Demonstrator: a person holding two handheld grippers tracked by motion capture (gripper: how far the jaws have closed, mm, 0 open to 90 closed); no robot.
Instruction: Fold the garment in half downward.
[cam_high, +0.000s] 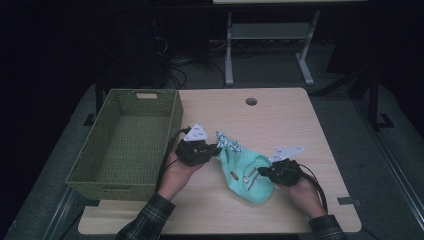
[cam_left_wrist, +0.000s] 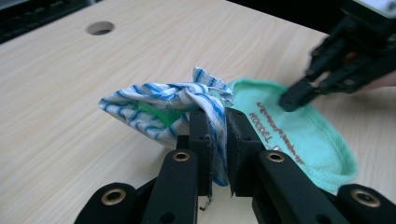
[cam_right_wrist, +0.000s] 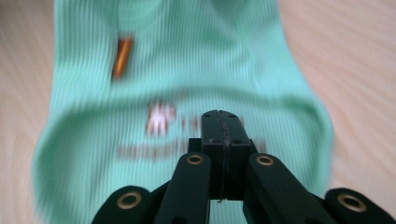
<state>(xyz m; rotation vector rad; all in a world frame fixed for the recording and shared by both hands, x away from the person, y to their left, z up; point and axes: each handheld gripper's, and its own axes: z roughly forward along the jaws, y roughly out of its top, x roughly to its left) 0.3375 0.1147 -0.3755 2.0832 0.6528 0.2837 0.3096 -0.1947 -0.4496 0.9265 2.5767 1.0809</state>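
A mint-green garment (cam_high: 247, 177) with printed lettering lies on the wooden table (cam_high: 280, 120). A blue-and-white striped cloth part (cam_high: 227, 141) sticks out of its far-left end. My left gripper (cam_high: 216, 149) is shut on that striped cloth (cam_left_wrist: 154, 100), and a fold of it runs down between the jaws of the left gripper (cam_left_wrist: 217, 116). My right gripper (cam_high: 261, 171) is at the garment's right edge. Its jaws are pressed flat together over the green fabric (cam_right_wrist: 187, 60), and I see no cloth between them at the right gripper (cam_right_wrist: 220, 116). A small orange tag (cam_right_wrist: 122, 57) is sewn on the garment.
A green woven basket (cam_high: 176, 117) stands at the table's left, just beside my left hand. A round cable hole (cam_high: 251, 101) is near the table's far edge. Beyond the table stand a dark floor, cables and a white table frame (cam_high: 229, 50).
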